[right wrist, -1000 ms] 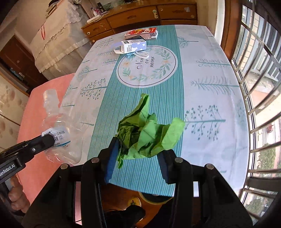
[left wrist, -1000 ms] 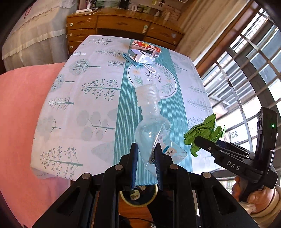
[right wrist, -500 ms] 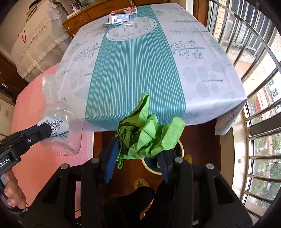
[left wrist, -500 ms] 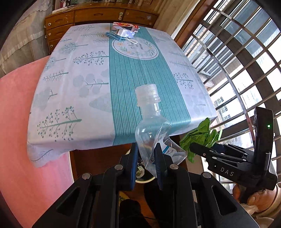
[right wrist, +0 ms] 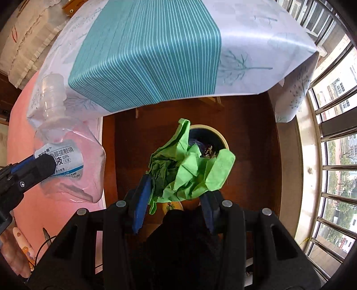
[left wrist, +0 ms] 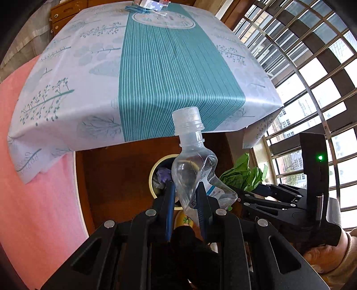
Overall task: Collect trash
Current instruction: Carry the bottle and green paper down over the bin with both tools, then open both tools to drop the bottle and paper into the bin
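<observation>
a round waste bin [right wrist: 219, 136] with a pale rim is standing on the dark wooden floor [right wrist: 250, 133] just past the worktop's [left wrist: 156, 67] near edge, and it is already holding purple and dark scraps. the left tool [left wrist: 185, 196] is clamping a crushed clear plastic bottle [left wrist: 191, 169] by its lower body, cap pointing up, beside and above the bin. the right tool [right wrist: 176, 198] is gripping a crumpled wad of green paper [right wrist: 189, 171] directly over the bin's mouth. the right wrist view is showing the bottle's blue-and-white label and the bin's full opening; the left wrist view is showing only the bin's left rim, plus small boxes [left wrist: 154, 2] lying at the worktop's far end. a striped teal and white cloth with tree prints is draping over the worktop.
</observation>
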A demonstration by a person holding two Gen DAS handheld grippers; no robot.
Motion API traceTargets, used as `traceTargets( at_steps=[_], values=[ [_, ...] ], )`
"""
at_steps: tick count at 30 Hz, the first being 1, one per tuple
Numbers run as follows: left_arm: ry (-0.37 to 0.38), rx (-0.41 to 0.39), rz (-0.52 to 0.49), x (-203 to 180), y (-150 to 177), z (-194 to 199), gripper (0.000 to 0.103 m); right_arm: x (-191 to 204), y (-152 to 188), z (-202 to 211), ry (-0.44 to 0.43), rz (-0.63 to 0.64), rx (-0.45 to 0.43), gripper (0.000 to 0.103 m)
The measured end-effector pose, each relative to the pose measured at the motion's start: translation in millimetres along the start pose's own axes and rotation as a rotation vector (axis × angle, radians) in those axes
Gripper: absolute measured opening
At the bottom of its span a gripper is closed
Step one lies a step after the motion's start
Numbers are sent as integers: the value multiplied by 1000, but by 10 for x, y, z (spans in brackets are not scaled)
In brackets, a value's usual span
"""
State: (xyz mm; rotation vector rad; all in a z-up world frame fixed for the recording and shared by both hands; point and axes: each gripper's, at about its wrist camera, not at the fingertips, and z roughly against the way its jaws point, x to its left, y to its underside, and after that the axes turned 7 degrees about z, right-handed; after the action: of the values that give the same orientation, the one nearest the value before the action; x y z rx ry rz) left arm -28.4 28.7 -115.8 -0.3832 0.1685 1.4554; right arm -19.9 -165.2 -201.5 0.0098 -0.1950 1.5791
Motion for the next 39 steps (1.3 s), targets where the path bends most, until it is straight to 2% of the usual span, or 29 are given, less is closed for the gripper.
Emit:
traceTargets(
  at_steps=[5, 15, 25, 26, 27, 29, 30, 31, 32, 34, 39],
  values=[
    [-36, 28, 32, 103, 96, -577, 18, -163, 138, -513, -1, 1, 35, 39],
    [-50, 88, 94, 337, 319, -1924, 18, -539, 243, -1559, 8, 12, 71, 39],
    [-98, 118, 88, 512, 371, -3066, 20, -805, 247, -2492, 15, -17, 86, 41],
    [-109, 125, 86, 533, 360, -3168, 29, -834, 245, -2555, 11, -21, 86, 43],
    [-119, 125, 83, 560, 365, -3247, 46, -877, 246, -2639, 5, -27, 85, 43],
    [-136, 119, 83, 611, 356, -3384, 64, -960, 238, -2736, -4, -32, 88, 46],
    [-146, 121, 84, 638, 355, -3453, 68, -975, 237, -2763, -1, -29, 84, 47],
    [-152, 127, 85, 655, 350, -3521, 68, -986, 237, -2783, 6, -24, 80, 50],
    [-158, 134, 87, 674, 344, -3576, 68, -994, 239, -2801, 17, -19, 79, 56],
    [-170, 140, 97, 720, 334, -3651, 68, -1000, 253, -2795, 20, -20, 77, 62],
    [-196, 110, 111, 779, 357, -3612, 68, -1019, 268, -2828, 18, -35, 61, 62]
  ],
)
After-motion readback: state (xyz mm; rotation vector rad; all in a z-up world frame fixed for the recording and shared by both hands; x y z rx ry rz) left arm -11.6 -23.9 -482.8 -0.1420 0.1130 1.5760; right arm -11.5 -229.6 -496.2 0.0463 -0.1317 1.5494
